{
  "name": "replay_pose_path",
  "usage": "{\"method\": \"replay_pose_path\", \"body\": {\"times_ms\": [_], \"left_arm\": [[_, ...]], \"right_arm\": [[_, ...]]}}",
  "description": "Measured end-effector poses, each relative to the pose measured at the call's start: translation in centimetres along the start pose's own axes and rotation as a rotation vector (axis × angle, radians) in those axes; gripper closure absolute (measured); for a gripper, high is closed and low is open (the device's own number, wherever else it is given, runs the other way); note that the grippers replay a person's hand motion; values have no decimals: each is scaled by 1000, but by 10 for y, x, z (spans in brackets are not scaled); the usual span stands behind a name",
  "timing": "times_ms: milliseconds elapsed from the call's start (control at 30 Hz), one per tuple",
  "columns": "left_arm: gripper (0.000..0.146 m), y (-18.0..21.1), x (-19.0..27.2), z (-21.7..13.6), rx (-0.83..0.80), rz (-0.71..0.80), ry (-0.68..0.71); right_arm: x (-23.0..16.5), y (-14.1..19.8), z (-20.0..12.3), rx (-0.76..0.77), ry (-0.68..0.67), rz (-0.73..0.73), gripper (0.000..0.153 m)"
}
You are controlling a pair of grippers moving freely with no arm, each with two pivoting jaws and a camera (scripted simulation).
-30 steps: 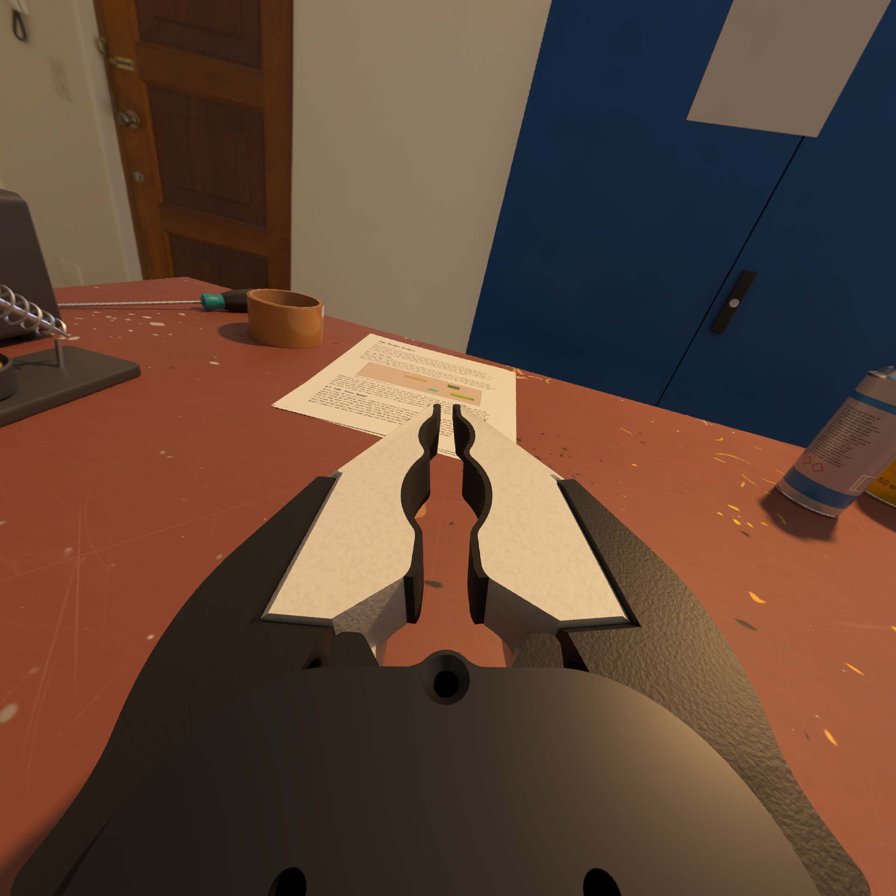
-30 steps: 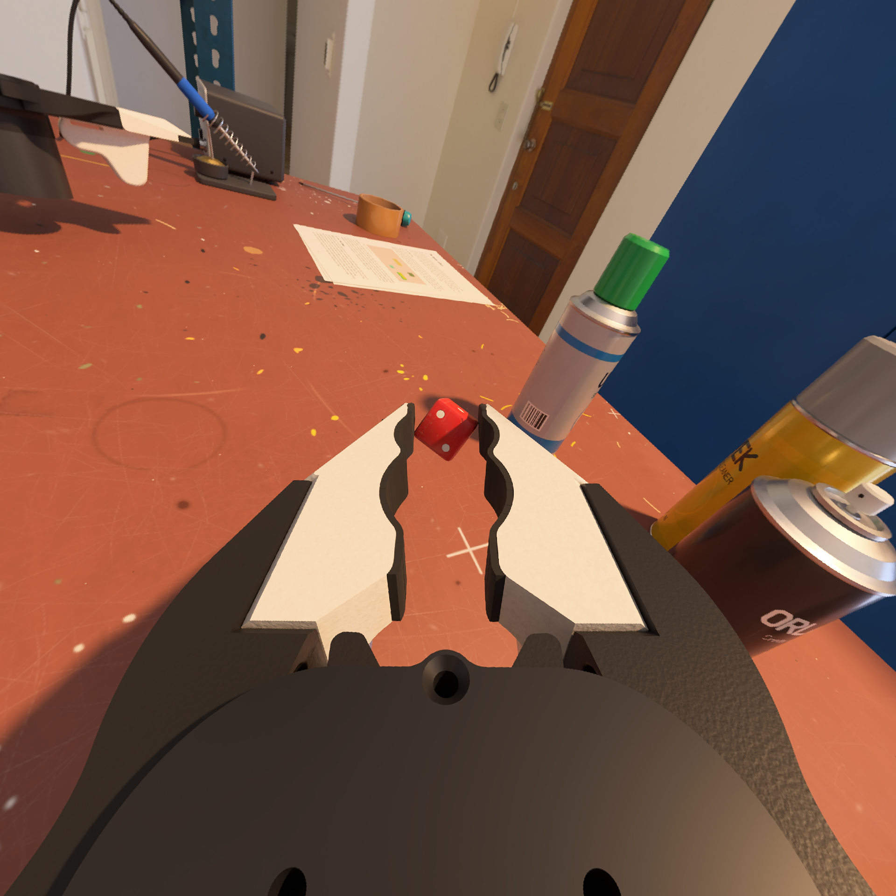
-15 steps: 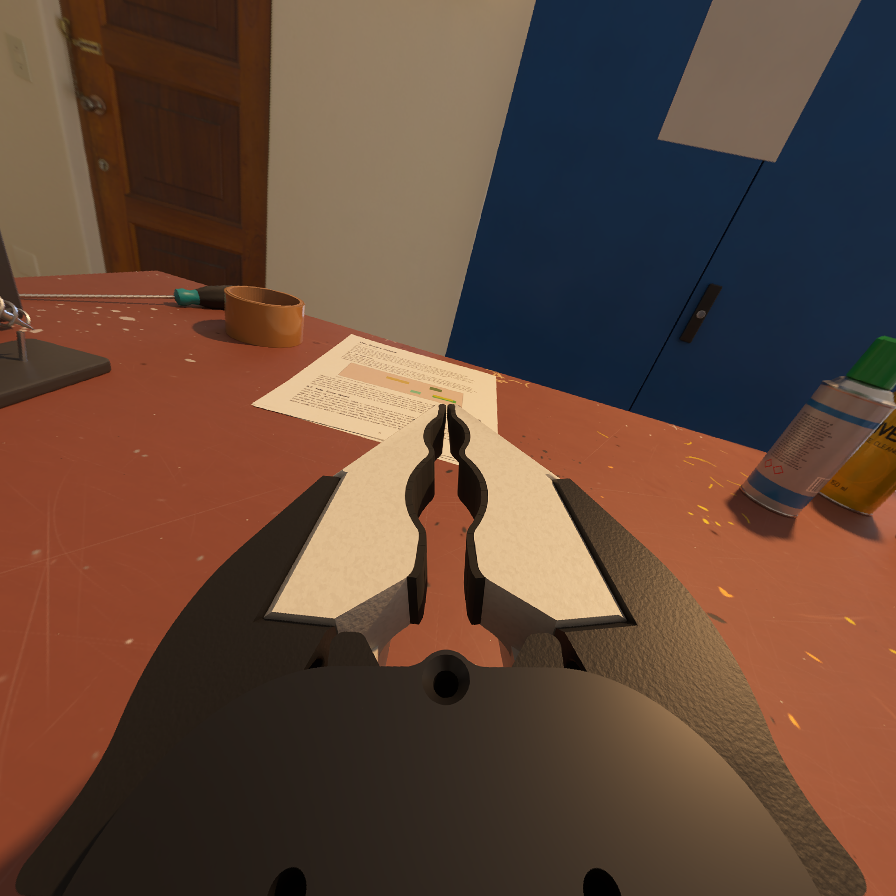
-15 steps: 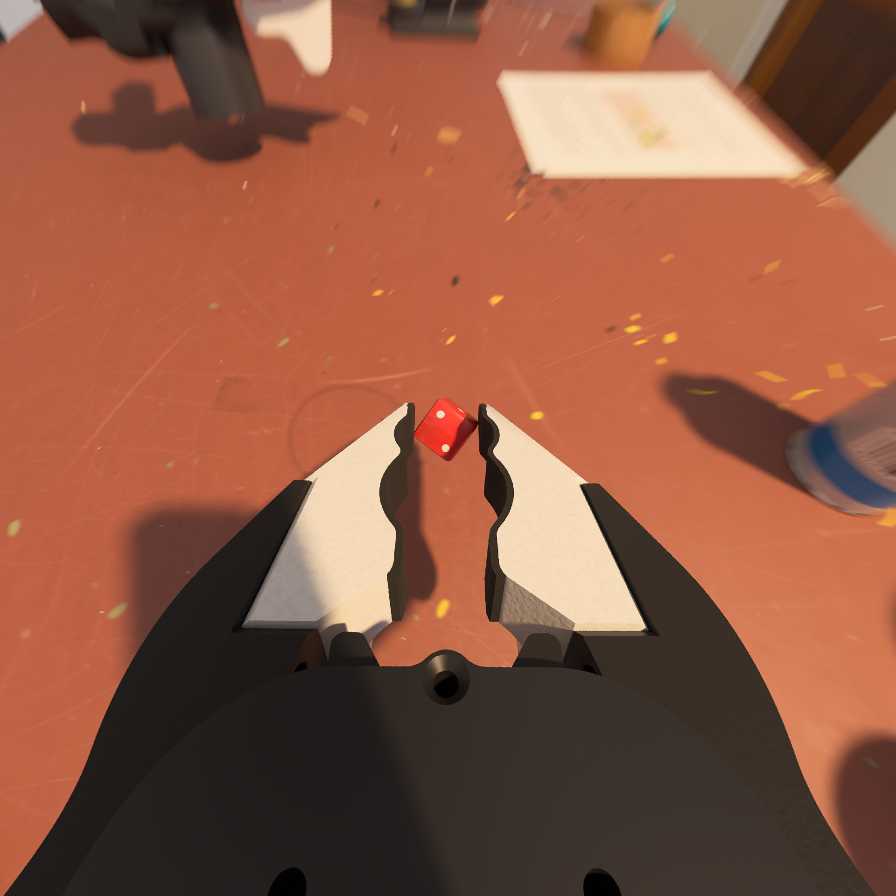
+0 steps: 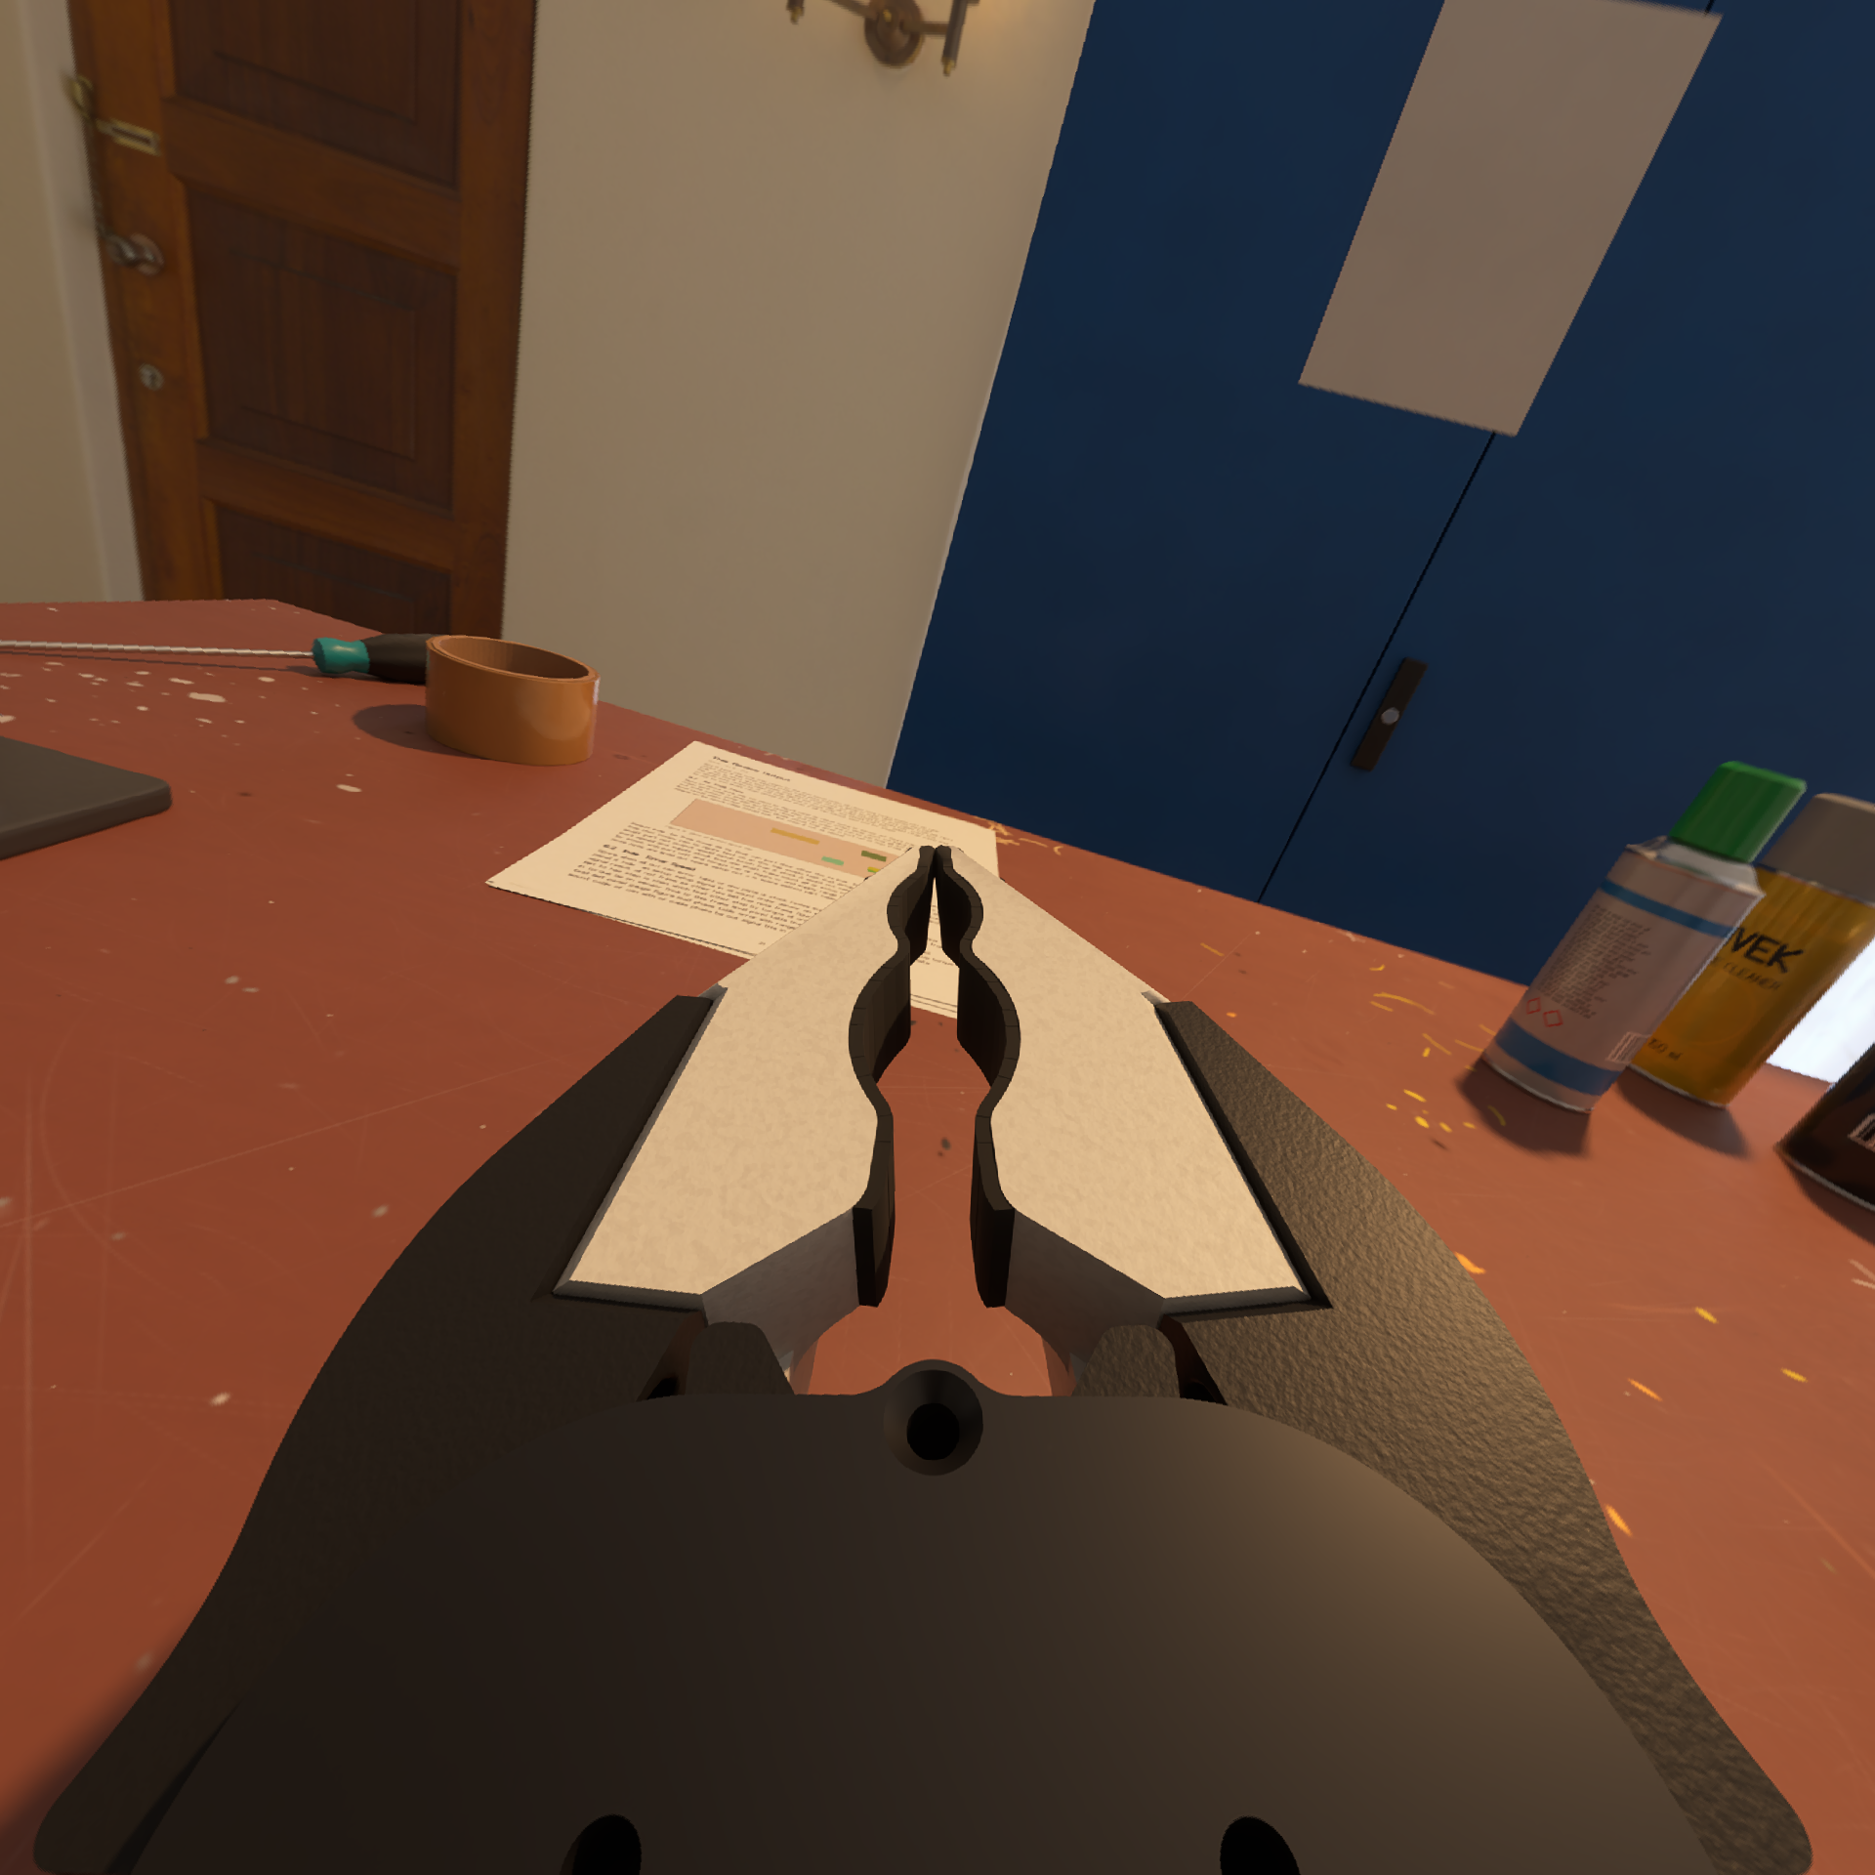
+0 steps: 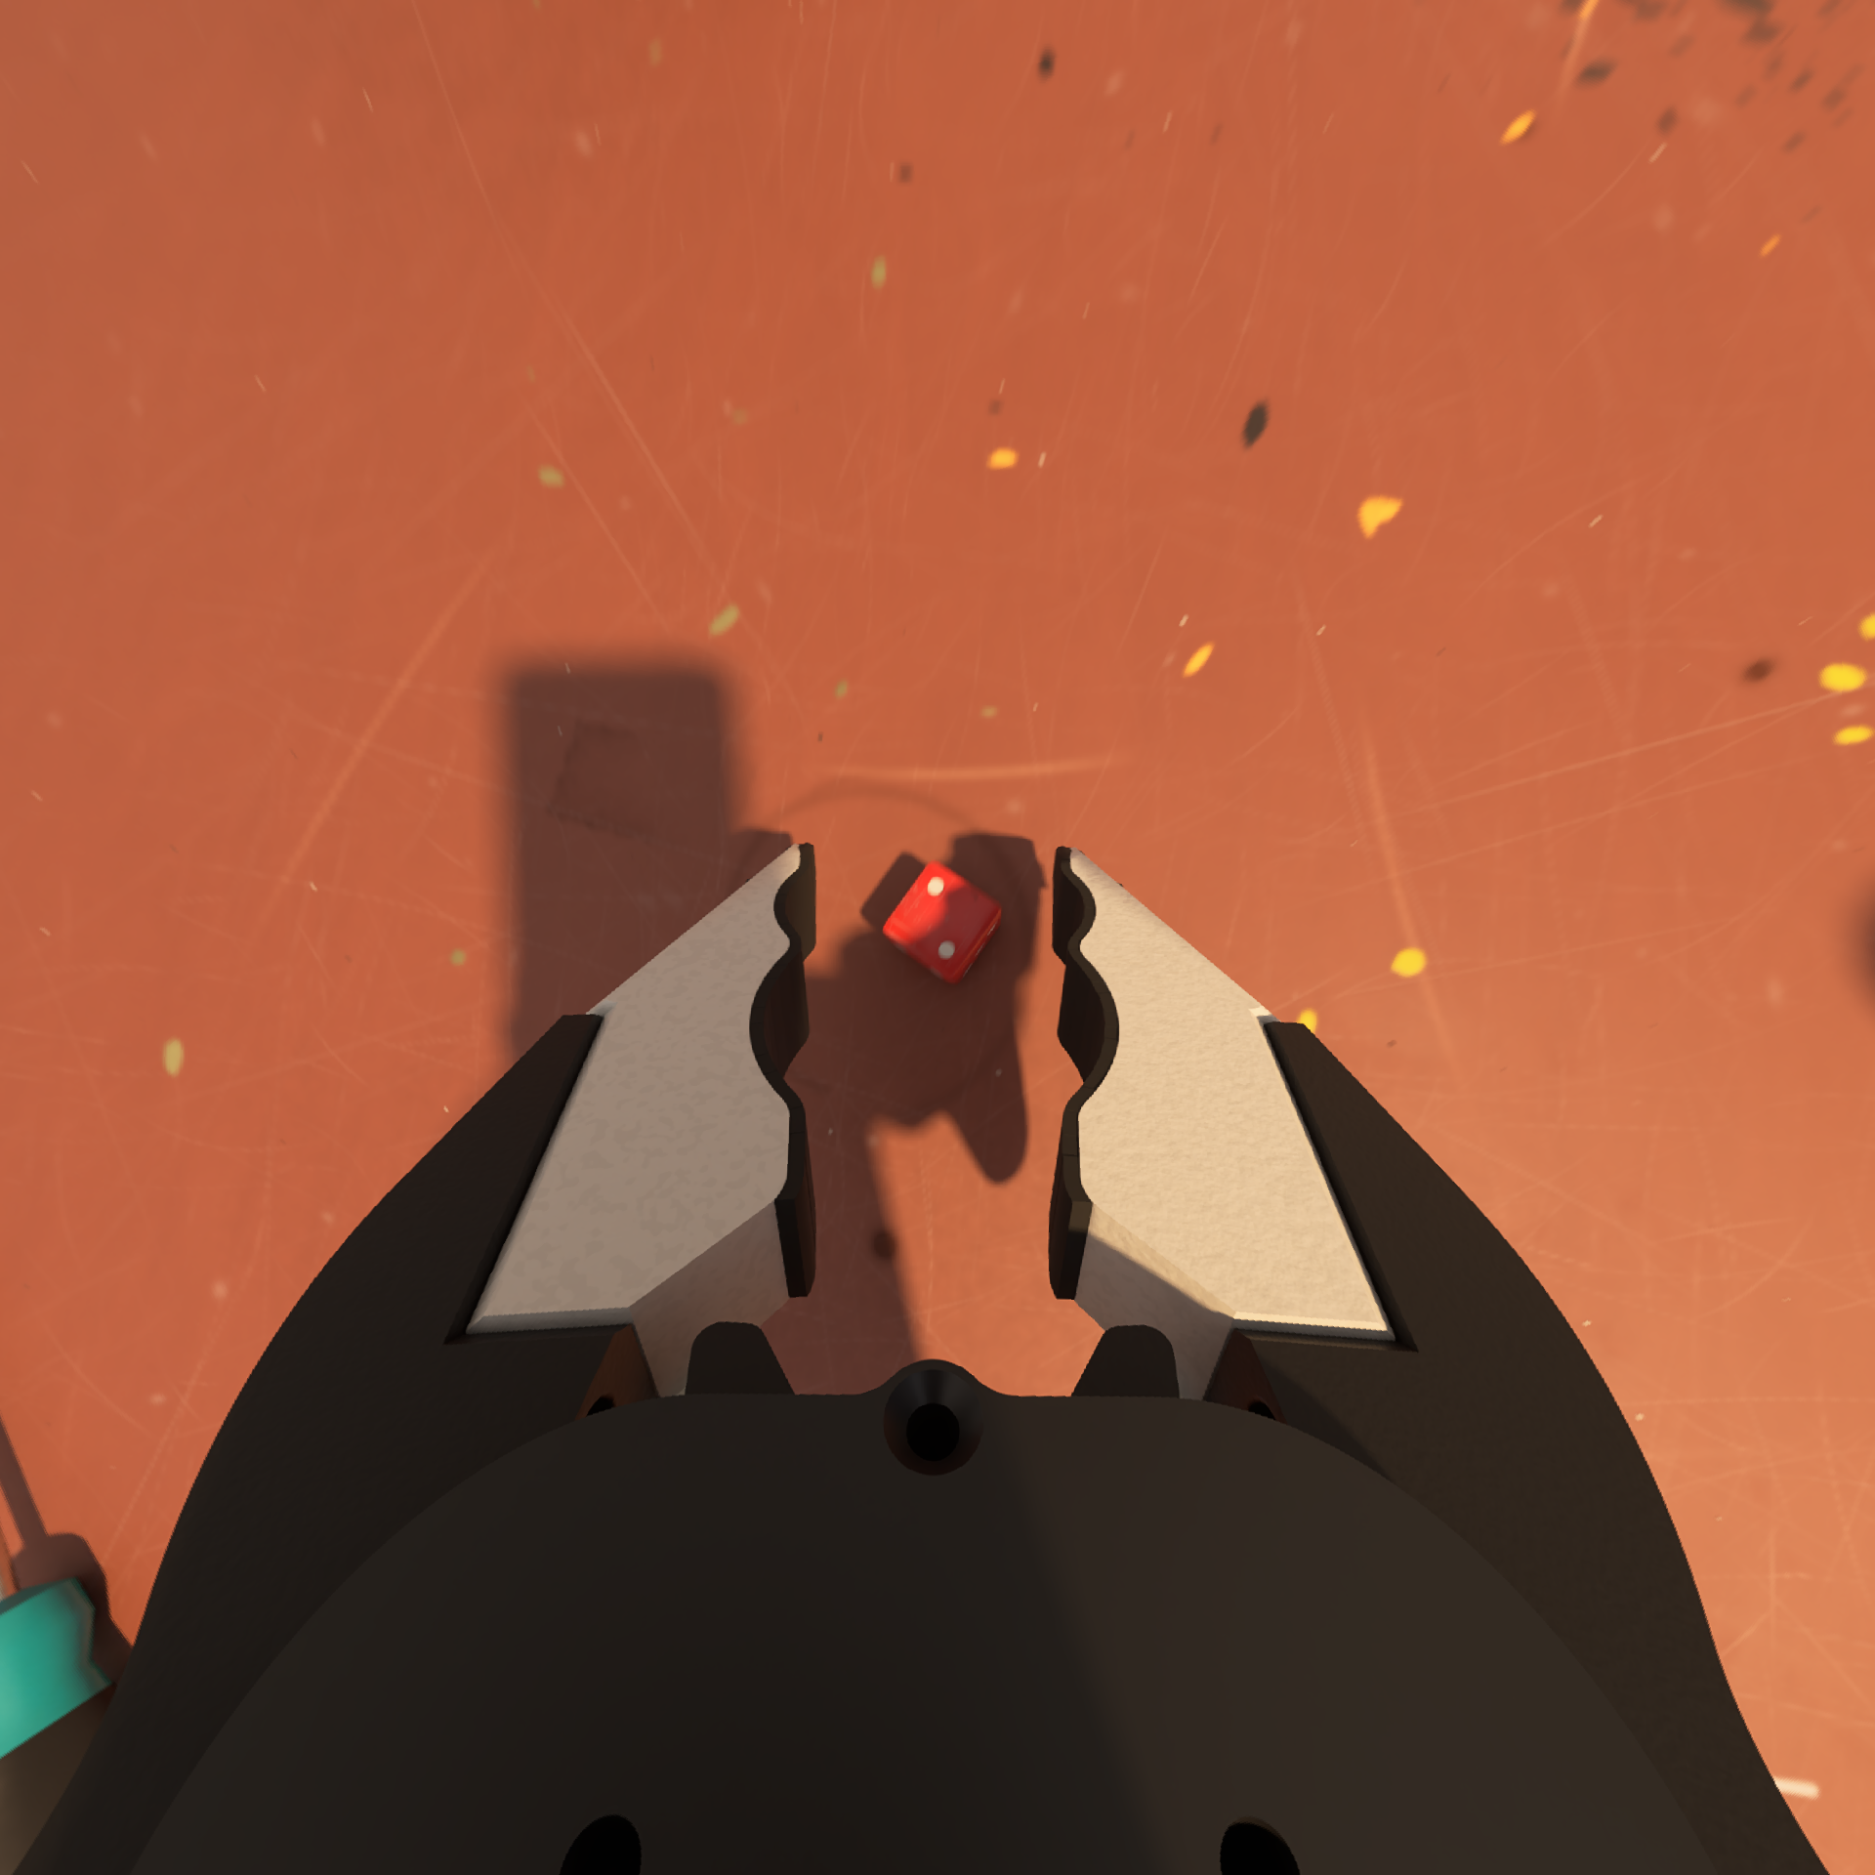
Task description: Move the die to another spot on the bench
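The red die (image 6: pixel 942 921) with white pips lies on the red-brown bench (image 6: pixel 1015 304), tilted cornerwise in the right wrist view. My right gripper (image 6: pixel 933 854) points straight down at the bench and is open. The die sits between the two fingertips with a gap on each side and touches neither. My left gripper (image 5: pixel 934 852) is shut and empty, its tips touching, and it hovers low over the bench (image 5: pixel 304 1015) in front of a paper sheet. The die does not show in the left wrist view.
A printed paper sheet (image 5: pixel 751 842), a brown tape roll (image 5: pixel 510 700) and a teal-handled screwdriver (image 5: pixel 370 654) lie ahead of the left gripper. Spray cans (image 5: pixel 1644 944) stand at the right near the bench edge. A dark plate (image 5: pixel 61 802) lies at the left. A teal object (image 6: pixel 41 1664) shows at the lower left.
My right gripper swung away from the cans and tipped downward with the die, then opened; the die now lies free on the bench. My left gripper closed fully and turned slightly right.
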State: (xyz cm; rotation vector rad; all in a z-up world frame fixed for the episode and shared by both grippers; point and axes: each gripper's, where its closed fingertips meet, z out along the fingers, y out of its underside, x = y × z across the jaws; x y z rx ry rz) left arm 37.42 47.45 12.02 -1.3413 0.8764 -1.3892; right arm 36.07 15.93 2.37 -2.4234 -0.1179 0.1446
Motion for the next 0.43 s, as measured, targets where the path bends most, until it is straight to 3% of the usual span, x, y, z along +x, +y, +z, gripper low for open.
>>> {"method": "replay_pose_path", "body": {"times_ms": [133,300,367,433], "left_arm": [[146,-3,-2,-1,22,-45,16],[146,-3,-2,-1,24,-56,22],[146,-2,-2,-1,21,-51,23],[146,-2,-2,0,17,-49,23]], "right_arm": [[14,-38,-19,150,30,-2,99],[58,-123,-53,375,154,-123,99],[72,-156,-53,390,131,-171,99],[82,-177,-35,288,29,-179,103]]}}
